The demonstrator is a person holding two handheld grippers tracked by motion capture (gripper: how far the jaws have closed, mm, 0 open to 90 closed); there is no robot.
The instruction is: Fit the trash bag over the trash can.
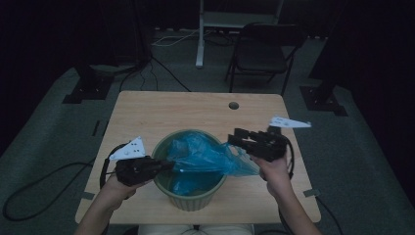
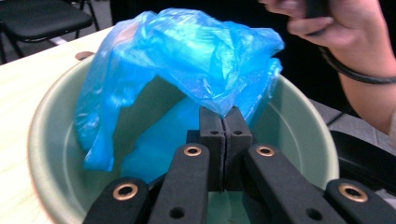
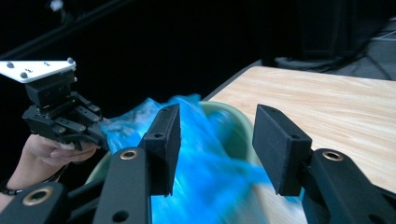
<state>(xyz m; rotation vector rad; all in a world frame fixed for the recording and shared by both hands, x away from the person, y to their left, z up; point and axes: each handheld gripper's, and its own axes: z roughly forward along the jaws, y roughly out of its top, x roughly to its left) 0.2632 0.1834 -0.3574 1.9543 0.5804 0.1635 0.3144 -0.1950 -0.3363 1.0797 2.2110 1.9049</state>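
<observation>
Left gripper (image 1: 164, 166): near left, at the bin's left rim; jaws pressed together on a fold of the blue bag (image 2: 187, 60) — in the left gripper view the film disappears between the closed pads.
Right gripper (image 1: 237, 137): near right, raised over the bin's right rim; jaws apart with a clear gap and the pads not pressing anything. Blue film lies blurred below and between them in the right gripper view.
Bag, place: draped over and partly inside the green bin (image 1: 188, 198), one tail hanging out past the right rim toward the right hand (image 1: 274, 171).
Bag, look: thin see-through blue plastic, crumpled, glossy, bunched in a hump above the bin mouth; not spread out as a liner.
Bag, handling: judged very light, limp and slippery — it will sag and slide wherever it is not pinched, and a hard tug could tear it.
Where to grip: at the mouth edge, a doubled fold on each side, so the opening can be stretched over the rim.
Bin: round, ribbed wall, standing upright near the table's near edge.
Table (image 1: 195, 105): pale wood; a small round hole toward the far edge.
Beyond: folding chair (image 1: 262, 49) on dark floor.
</observation>
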